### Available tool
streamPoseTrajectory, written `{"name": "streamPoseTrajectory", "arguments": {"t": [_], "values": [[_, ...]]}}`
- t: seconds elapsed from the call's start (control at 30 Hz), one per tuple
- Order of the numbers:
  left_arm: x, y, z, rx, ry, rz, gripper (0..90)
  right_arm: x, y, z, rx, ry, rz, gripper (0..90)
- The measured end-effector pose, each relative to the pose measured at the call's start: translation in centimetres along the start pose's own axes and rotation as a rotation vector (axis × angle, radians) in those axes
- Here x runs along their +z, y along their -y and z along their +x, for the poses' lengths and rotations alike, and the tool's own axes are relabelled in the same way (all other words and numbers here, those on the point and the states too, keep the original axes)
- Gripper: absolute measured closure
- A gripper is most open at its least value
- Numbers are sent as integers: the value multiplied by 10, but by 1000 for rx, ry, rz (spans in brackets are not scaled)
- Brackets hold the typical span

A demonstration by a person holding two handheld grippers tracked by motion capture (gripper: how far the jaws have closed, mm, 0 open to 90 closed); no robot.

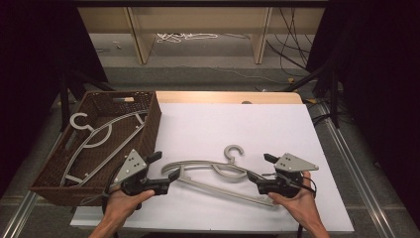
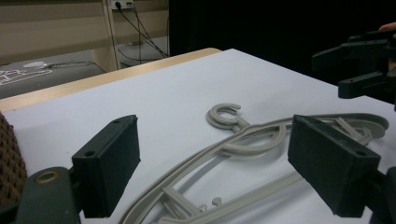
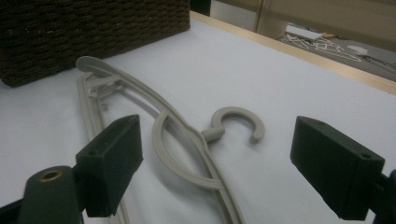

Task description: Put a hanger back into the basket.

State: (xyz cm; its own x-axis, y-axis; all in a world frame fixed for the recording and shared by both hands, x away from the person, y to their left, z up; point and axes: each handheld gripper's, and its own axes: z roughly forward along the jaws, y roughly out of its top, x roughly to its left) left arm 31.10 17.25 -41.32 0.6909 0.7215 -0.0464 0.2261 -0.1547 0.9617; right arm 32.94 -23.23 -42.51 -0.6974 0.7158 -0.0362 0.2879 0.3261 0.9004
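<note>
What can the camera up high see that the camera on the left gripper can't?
The high view alone takes in the person's hands, the left gripper from outside, and a second hanger lying inside the brown basket. The left gripper view alone looks out between its own open jaws, low across the table. Both share the grey hanger lying flat on the white table, and the right gripper, open, at its far end.
</note>
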Motion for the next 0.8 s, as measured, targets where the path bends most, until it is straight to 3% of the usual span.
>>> {"name": "streamPoseTrajectory", "arguments": {"t": [0.13, 0.3, 0.57, 0.8], "values": [[-3, 6, -1, 9, 22, -6, 167, 0, -1, 0, -5, -3, -4, 180], [-6, 9, 1, 57, -5, -22, 166, 1, 1, -1, 4, -3, 14, 180], [-11, 19, -2, 83, -30, 3, 166, 1, 2, 0, -13, -22, 68, 212], [-10, 26, -4, 70, -20, 24, 166, 4, 5, -5, -50, -20, 196, 258]]}}
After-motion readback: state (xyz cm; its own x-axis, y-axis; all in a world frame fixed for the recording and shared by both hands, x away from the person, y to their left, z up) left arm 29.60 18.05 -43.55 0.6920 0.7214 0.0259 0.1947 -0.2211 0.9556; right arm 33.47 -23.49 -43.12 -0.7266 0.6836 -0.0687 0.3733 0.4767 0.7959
